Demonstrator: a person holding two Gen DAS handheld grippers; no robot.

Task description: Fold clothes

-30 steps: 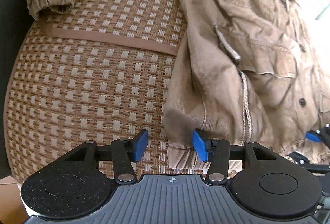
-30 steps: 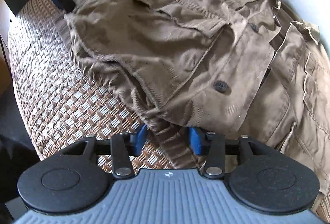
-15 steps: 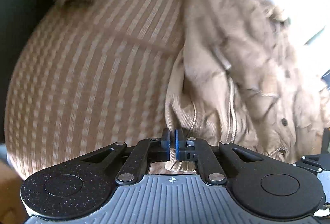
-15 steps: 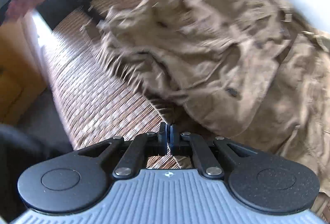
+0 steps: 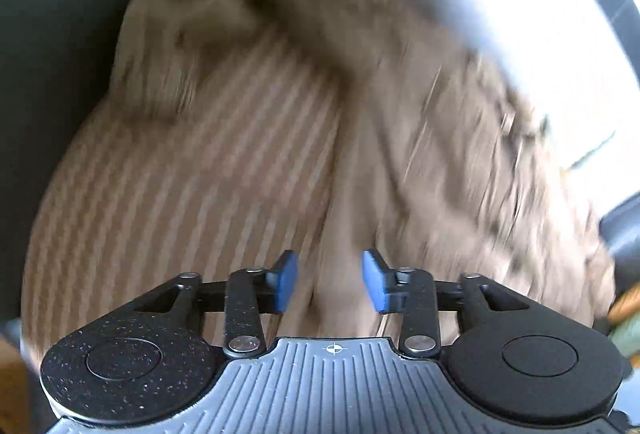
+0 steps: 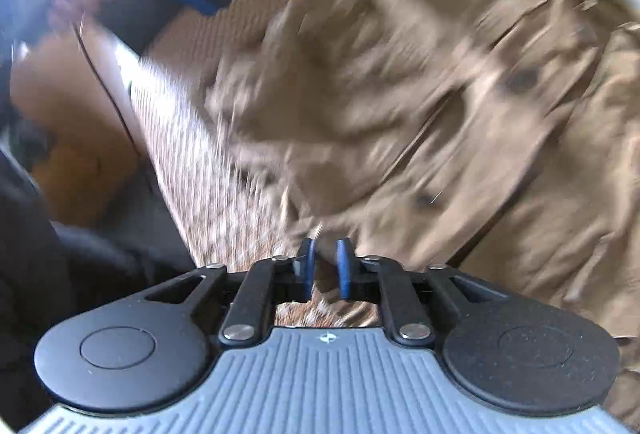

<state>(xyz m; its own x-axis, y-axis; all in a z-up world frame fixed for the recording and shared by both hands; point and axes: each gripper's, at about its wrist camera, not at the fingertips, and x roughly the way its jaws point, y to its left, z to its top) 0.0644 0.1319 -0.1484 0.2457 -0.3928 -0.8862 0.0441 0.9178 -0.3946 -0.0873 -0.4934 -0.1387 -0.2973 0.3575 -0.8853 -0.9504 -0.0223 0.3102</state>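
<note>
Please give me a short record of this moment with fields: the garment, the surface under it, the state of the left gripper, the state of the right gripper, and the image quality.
garment: brown jacket, crumpled, buttons visible
surface: woven mat, jacket lies on it
left gripper: open, jacket hem between its blue pads, not clamped
right gripper: slightly open, at the jacket's edge; contact unclear
image quality: strong motion blur in both views

Bare woven mat (image 5: 192,194) lies open on the left side, free for a gripper to pass. The rumpled brown jacket (image 5: 440,162) blocks the right side, its sleeve (image 5: 168,46) bunched across the mat's far end.
</note>
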